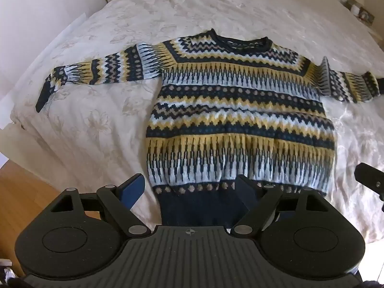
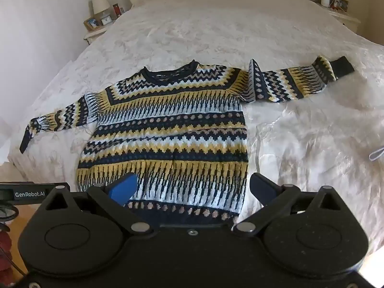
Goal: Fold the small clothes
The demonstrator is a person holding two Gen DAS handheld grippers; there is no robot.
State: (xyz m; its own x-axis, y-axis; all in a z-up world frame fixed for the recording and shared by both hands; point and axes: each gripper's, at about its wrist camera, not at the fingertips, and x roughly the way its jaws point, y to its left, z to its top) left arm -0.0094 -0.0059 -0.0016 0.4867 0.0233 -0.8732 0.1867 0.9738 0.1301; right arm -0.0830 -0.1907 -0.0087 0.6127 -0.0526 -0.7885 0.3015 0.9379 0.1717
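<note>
Sweater (image 1: 240,110) flat on bed (image 1: 168,19) | hem hidden by grippers | left fingers (image 1: 134,189) spread | right fingers (image 2: 123,188) spread

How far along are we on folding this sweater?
Done: the sweater lies flat on the bed, sleeves spread. In hand: nothing; the left gripper and right gripper hover open at the hem. Left: every fold.

"GenRobot.AI" in white letters on a black bar (image 2: 31,194) at the frame's left edge; nothing else legible.
</note>
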